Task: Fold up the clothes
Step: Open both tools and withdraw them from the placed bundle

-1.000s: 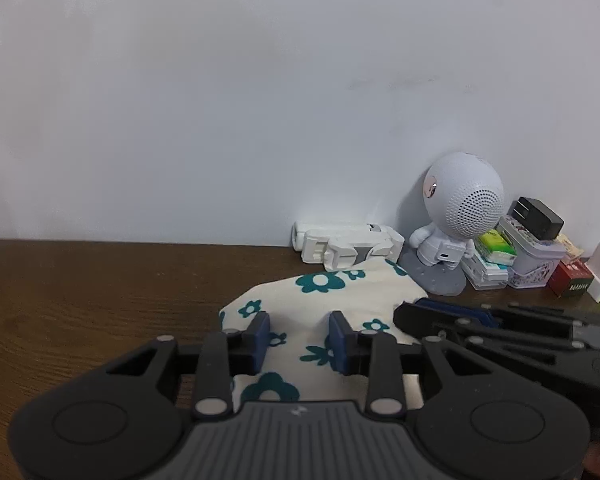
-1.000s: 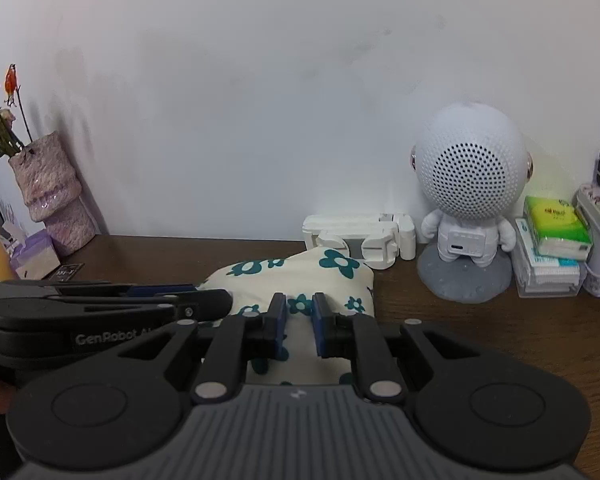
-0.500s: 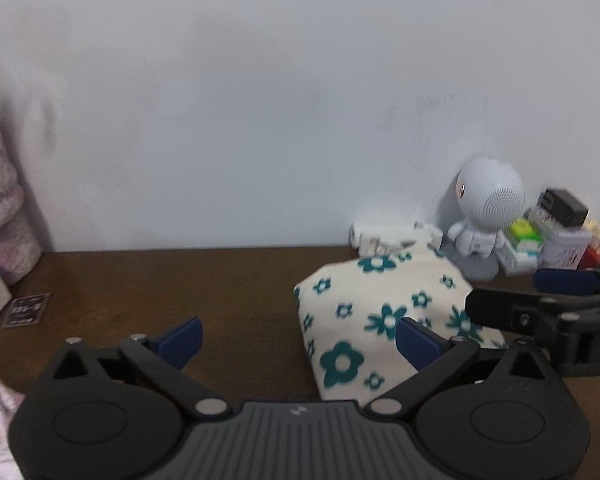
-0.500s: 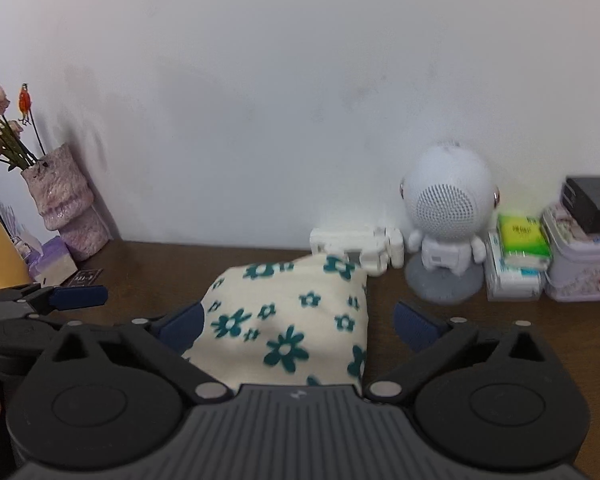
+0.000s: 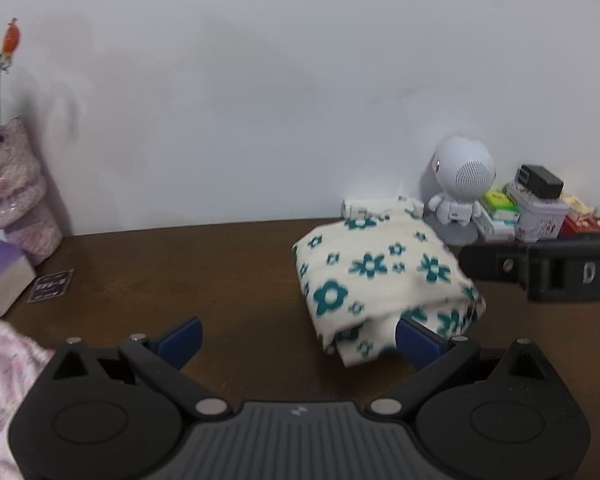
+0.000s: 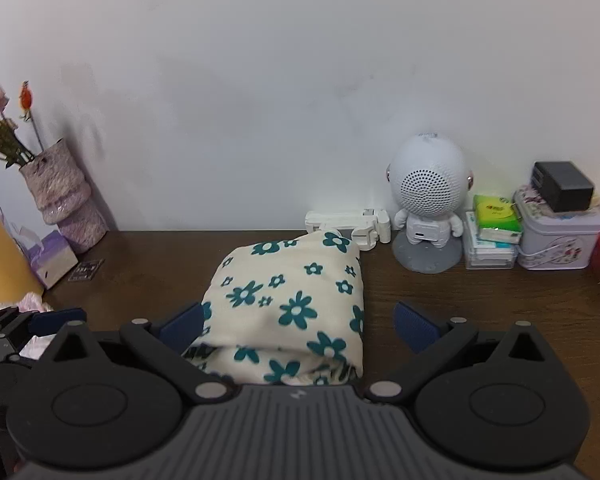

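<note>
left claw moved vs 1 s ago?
Yes. The left claw has backed away and opened: the robot-shaped speaker now looks smaller and farther, and the folded floral cloth lies free on the table, off to the claw's right.

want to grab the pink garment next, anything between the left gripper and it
Nothing visible. The left gripper is open over bare brown wooden table, and the crumpled pink patterned garment lies at its left. The folded cream cloth with teal flowers sits on the opposite side.
</note>
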